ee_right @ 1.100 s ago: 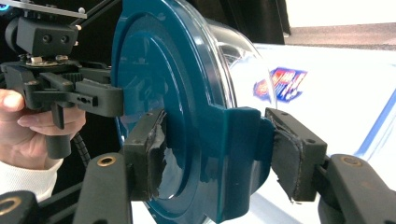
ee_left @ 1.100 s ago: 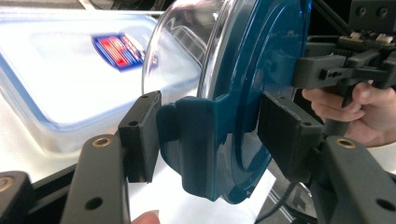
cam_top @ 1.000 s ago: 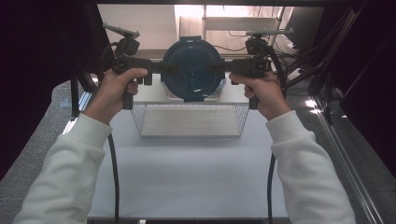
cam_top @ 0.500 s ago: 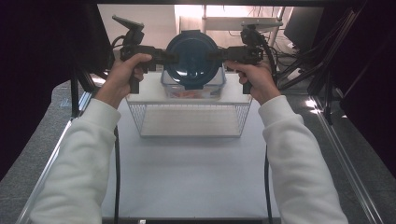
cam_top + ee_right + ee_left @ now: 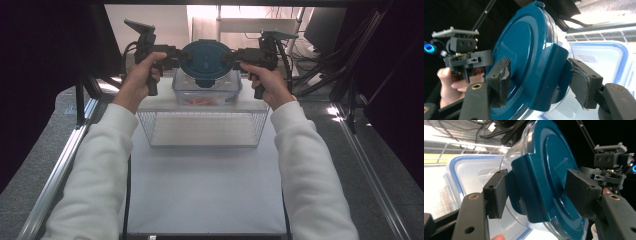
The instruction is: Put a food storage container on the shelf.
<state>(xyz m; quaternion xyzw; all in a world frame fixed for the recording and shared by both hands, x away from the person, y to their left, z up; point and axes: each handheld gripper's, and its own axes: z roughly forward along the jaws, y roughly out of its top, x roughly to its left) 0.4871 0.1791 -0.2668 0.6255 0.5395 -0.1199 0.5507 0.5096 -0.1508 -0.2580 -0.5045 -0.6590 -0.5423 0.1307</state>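
A round clear container with a dark blue lid (image 5: 206, 60) sits on top of a rectangular clear box (image 5: 207, 95) with a blue-rimmed lid (image 5: 471, 170). My left gripper (image 5: 182, 55) stands at the round lid's left side and my right gripper (image 5: 230, 54) at its right side. In the left gripper view the jaws (image 5: 536, 192) straddle a blue latch tab (image 5: 529, 195); in the right gripper view the jaws (image 5: 541, 80) straddle the opposite tab (image 5: 554, 75). Both pairs of jaws have just been opening, with the tabs between them and the pads barely off.
A wire basket (image 5: 202, 127) stands in front of the box on the white table top (image 5: 200, 190). Metal rails (image 5: 65, 165) run along both sides. Cables and dark stands (image 5: 330, 60) crowd the back right. The box holds something orange (image 5: 200, 101).
Both hands carried the round container away from the person and down onto the rectangular box. The jaws of both grippers stand slightly wider than before.
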